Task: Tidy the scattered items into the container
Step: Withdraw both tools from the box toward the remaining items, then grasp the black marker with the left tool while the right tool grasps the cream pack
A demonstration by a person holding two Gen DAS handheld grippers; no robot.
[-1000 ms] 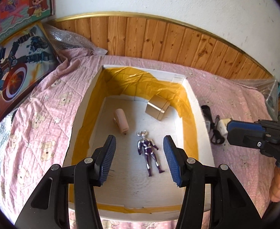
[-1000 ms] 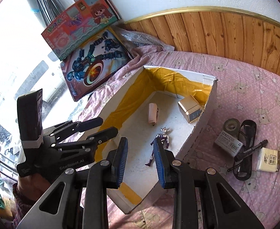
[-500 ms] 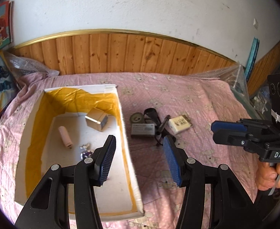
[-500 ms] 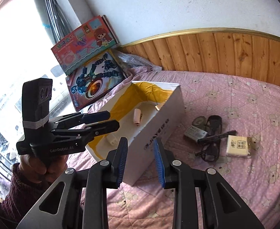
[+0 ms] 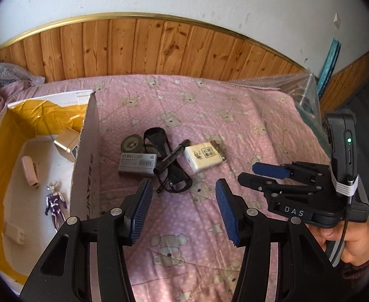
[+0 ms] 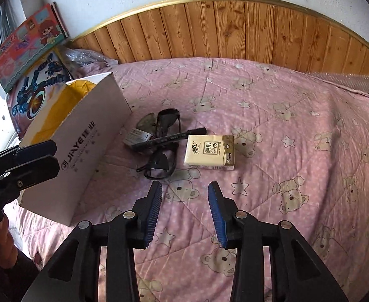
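Both claws hang empty above the bed (image 6: 285, 130), jaws apart. The left claw (image 5: 182, 209) sits beside the box (image 5: 85, 176), its opening aimed at the pile still outside; the right claw (image 6: 184, 206) faces the same pile from nearer the tissue pack (image 6: 209, 152).

From the right claw, the pile lies at about 12 o'clock. The sunglasses (image 6: 163, 138) lie under a black marker (image 6: 169, 138), which rests across them. A grey pack (image 5: 137, 163) and a tape roll (image 5: 131, 144) lie just beside the box wall, at 11 o'clock from the left claw. The tissue pack lies slightly apart, so it looks the easiest first pick.

Inside the box a toy figure (image 5: 55, 206), a pink tube (image 5: 29, 171) and a small tan box (image 5: 66, 143) already lie on the floor, so the tidying seems roughly half done.
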